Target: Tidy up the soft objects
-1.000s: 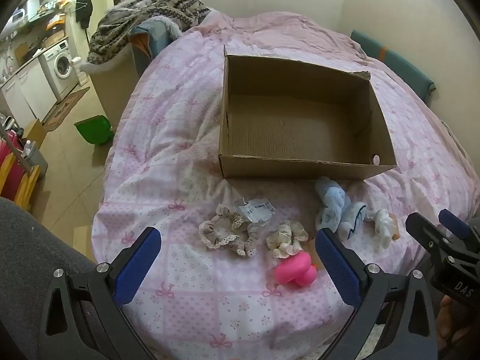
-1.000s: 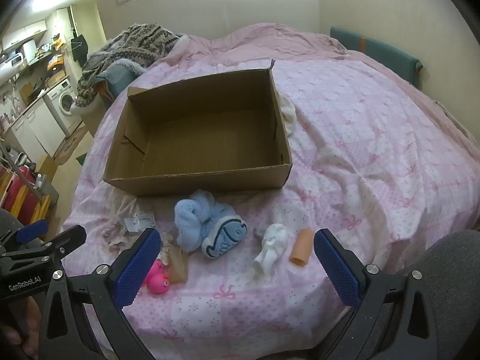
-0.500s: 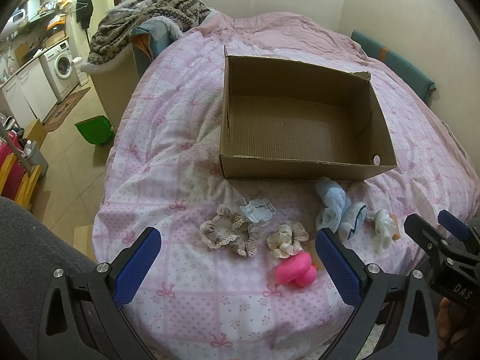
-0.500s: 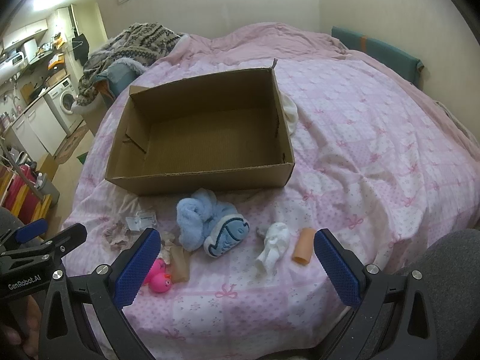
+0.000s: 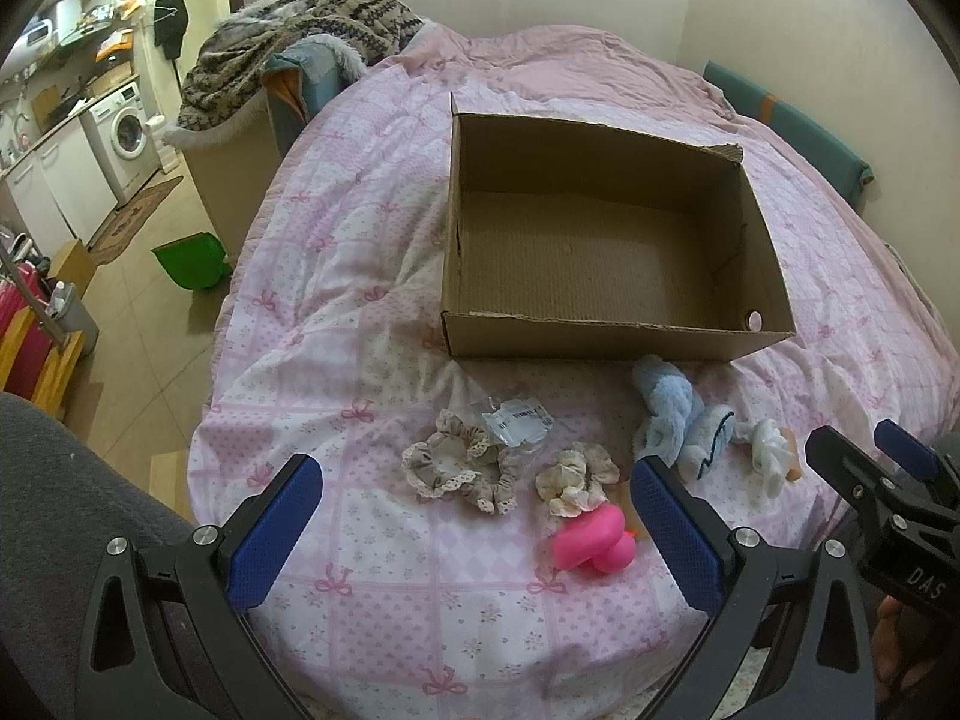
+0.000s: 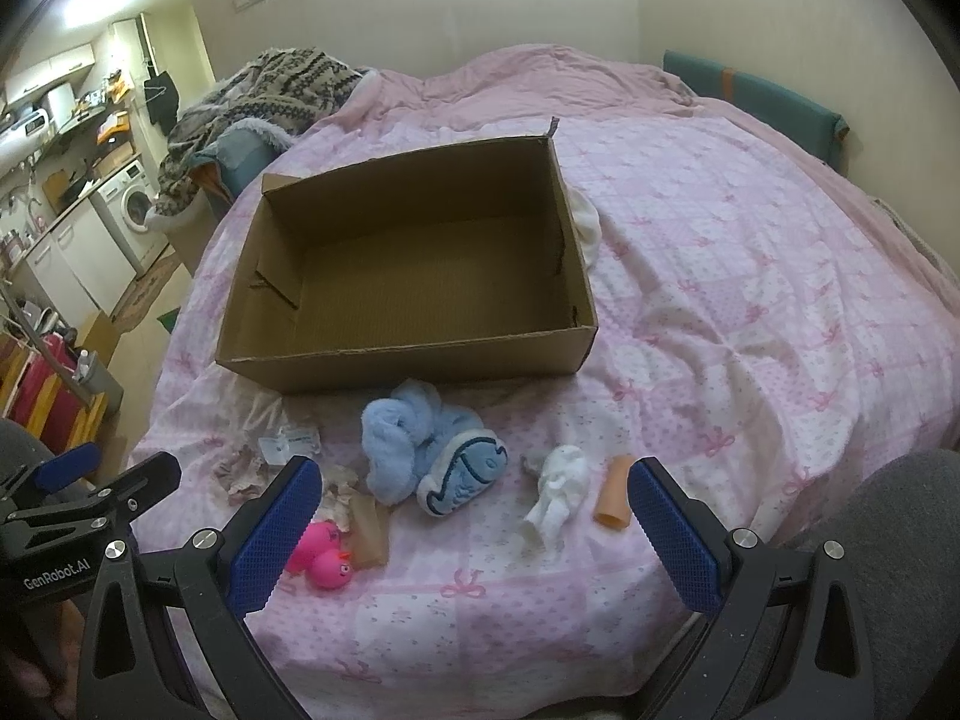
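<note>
An empty open cardboard box (image 5: 606, 336) (image 6: 414, 360) sits on the pink bed. In front of it lie a beige scrunchie (image 5: 450, 468), a smaller cream scrunchie (image 5: 576, 477), a clear packet (image 5: 516, 420), a pink rubber duck (image 5: 591, 540) (image 6: 321, 555), a blue plush toy (image 5: 678, 426) (image 6: 429, 456), a white soft toy (image 6: 558, 492) and an orange tube (image 6: 612, 492). My left gripper (image 5: 474, 534) is open and empty, above the bed's near edge before the scrunchies. My right gripper (image 6: 474, 534) is open and empty, before the blue plush and white toy.
The pink quilt (image 6: 750, 276) covers the bed. A patterned blanket heap (image 5: 300, 42) lies at the far left corner. Left of the bed are floor, a green bin (image 5: 192, 261) and a washing machine (image 5: 126, 132). A teal cushion (image 6: 756, 96) lines the right wall.
Both views have shifted very slightly; the box and toys sit a touch lower in frame. Nothing on the bed has moved, and both grippers stay open.
</note>
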`<state>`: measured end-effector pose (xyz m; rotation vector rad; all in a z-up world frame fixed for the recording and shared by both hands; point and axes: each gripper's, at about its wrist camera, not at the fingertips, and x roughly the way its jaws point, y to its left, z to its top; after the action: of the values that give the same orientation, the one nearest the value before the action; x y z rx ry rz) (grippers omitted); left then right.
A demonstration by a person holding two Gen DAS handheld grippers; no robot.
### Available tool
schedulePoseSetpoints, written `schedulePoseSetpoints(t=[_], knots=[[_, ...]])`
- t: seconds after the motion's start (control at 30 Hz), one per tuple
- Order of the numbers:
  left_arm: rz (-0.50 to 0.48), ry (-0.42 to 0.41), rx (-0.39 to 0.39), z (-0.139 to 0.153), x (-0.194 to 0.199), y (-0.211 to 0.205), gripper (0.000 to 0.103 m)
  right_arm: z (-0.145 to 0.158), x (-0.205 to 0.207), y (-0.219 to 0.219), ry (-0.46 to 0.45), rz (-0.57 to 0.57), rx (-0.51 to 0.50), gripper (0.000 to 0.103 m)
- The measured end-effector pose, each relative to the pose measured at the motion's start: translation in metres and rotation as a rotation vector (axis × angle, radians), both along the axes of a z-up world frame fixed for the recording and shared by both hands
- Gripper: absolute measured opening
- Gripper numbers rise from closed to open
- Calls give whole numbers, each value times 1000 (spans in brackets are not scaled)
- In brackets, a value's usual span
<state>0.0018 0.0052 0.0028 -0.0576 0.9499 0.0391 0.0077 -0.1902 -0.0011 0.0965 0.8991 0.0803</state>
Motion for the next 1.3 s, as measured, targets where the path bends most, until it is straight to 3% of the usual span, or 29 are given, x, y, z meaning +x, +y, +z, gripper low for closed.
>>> schedulePoseSetpoints(t=[1.3], knots=[[-1, -2, 10, 0, -2, -3, 103, -4, 2, -2, 9, -12, 8, 103]])
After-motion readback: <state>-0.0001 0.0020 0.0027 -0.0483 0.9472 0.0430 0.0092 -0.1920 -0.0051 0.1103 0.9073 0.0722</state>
